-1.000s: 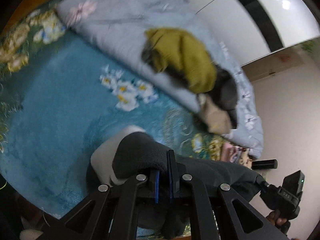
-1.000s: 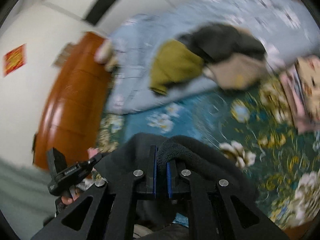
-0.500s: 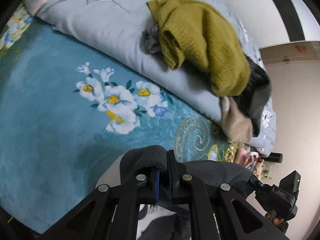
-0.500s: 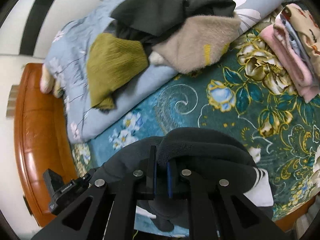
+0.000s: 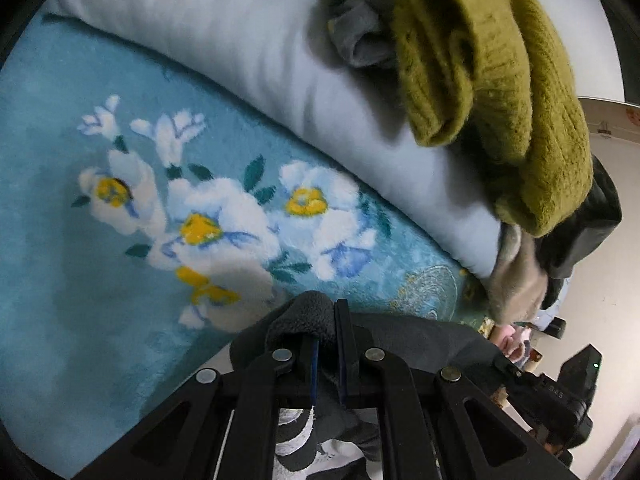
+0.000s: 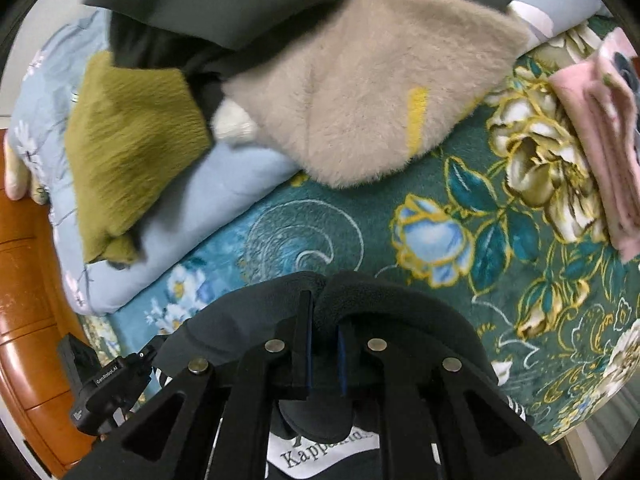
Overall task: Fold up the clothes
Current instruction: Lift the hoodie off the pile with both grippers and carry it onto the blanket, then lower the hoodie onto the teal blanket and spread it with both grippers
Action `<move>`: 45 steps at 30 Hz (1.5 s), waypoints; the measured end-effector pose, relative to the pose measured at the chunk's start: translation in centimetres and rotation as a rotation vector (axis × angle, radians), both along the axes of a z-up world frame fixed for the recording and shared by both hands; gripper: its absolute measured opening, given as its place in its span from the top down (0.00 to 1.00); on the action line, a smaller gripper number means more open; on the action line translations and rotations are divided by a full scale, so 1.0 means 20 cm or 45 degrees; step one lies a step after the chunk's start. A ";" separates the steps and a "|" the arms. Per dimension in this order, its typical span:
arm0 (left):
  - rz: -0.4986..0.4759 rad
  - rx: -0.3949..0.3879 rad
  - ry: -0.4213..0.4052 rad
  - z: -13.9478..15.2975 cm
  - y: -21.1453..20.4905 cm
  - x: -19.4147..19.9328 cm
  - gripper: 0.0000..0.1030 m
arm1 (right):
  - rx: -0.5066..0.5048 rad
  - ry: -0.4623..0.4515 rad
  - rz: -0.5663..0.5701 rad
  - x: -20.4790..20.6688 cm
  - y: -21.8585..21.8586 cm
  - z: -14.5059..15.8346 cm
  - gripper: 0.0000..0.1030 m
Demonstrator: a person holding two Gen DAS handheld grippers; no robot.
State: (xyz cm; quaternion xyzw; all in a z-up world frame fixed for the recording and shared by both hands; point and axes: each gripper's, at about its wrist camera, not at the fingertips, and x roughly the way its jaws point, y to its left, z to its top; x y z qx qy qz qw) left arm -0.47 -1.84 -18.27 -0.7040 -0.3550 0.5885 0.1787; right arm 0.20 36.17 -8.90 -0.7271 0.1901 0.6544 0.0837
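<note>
A dark grey fleece garment (image 5: 420,340) with a white printed panel (image 6: 320,456) hangs between both grippers, low over the teal floral blanket (image 5: 80,280). My left gripper (image 5: 326,308) is shut on a fold of its edge. My right gripper (image 6: 324,300) points down at the blanket (image 6: 440,160). Its jaws are opening, and a thick roll of the fleece (image 6: 400,308) still sits pinched between them.
A rolled pale blue duvet (image 5: 220,40) crosses the bed behind the garment. On it lie an olive sweater (image 6: 128,140), a beige fuzzy garment (image 6: 360,100) and a dark one (image 6: 240,0). Folded pink clothes (image 6: 600,140) lie at the right. A wooden headboard (image 6: 24,280) is at the left.
Both grippers have come down toward the blanket with the fleece garment, so the bed and the clothes pile look much closer. The right jaws have parted slightly.
</note>
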 end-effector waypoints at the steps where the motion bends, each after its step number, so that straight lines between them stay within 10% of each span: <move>1: 0.006 0.025 0.005 0.01 -0.01 0.01 0.91 | 0.007 -0.010 0.004 -0.01 0.00 -0.02 0.85; 7: 0.017 0.104 0.097 0.18 -0.09 0.11 0.68 | -0.013 0.049 0.057 -0.02 -0.03 0.05 0.50; 15: -0.068 -0.166 0.254 0.33 -0.17 0.36 0.51 | -0.001 0.223 0.041 0.20 0.01 0.34 0.48; 23: -0.188 -0.297 0.198 0.21 -0.04 0.56 0.51 | 0.091 0.034 -0.098 0.75 0.24 0.23 0.48; 26: -0.137 -0.326 0.185 0.20 -0.05 0.55 0.56 | 0.053 0.003 -0.180 0.88 0.30 0.21 0.48; 30: -0.104 -0.367 0.190 0.22 -0.06 0.54 0.93 | 0.022 0.031 -0.186 0.91 0.33 0.24 0.48; 45: 0.282 -0.740 0.272 0.40 -0.67 0.41 0.95 | 0.051 0.059 -0.052 0.81 0.46 0.25 0.48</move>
